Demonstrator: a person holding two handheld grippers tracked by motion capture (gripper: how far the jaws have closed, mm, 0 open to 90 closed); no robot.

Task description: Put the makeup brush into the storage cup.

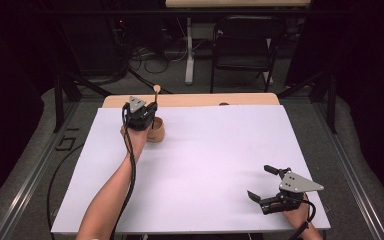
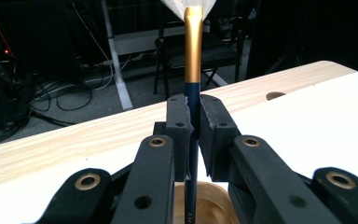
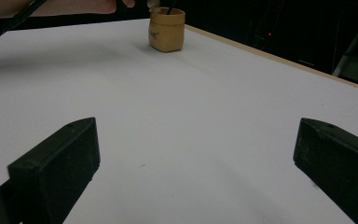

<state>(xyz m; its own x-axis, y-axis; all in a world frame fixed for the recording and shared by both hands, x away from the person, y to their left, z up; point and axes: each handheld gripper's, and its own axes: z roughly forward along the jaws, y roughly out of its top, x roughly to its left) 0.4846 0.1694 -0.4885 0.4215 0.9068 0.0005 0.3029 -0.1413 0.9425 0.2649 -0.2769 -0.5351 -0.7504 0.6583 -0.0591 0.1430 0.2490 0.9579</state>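
My left gripper (image 1: 152, 107) (image 2: 194, 126) is shut on a makeup brush (image 2: 192, 60) with a dark blue handle, a gold ferrule and pale bristles at the top. The brush stands upright with its handle end down inside a small tan wooden cup (image 1: 156, 130) (image 2: 209, 203) (image 3: 167, 29) at the far left of the white sheet. The brush tip (image 1: 156, 89) shows above the gripper in the high view. My right gripper (image 1: 261, 183) (image 3: 196, 158) rests near the front right of the sheet, open wide, with nothing between its jaws.
A white sheet (image 1: 205, 165) covers most of the wooden table (image 1: 240, 99), whose far edge has a small round hole (image 1: 224, 104). A black folding chair (image 1: 245, 40) and cables lie on the floor beyond the table.
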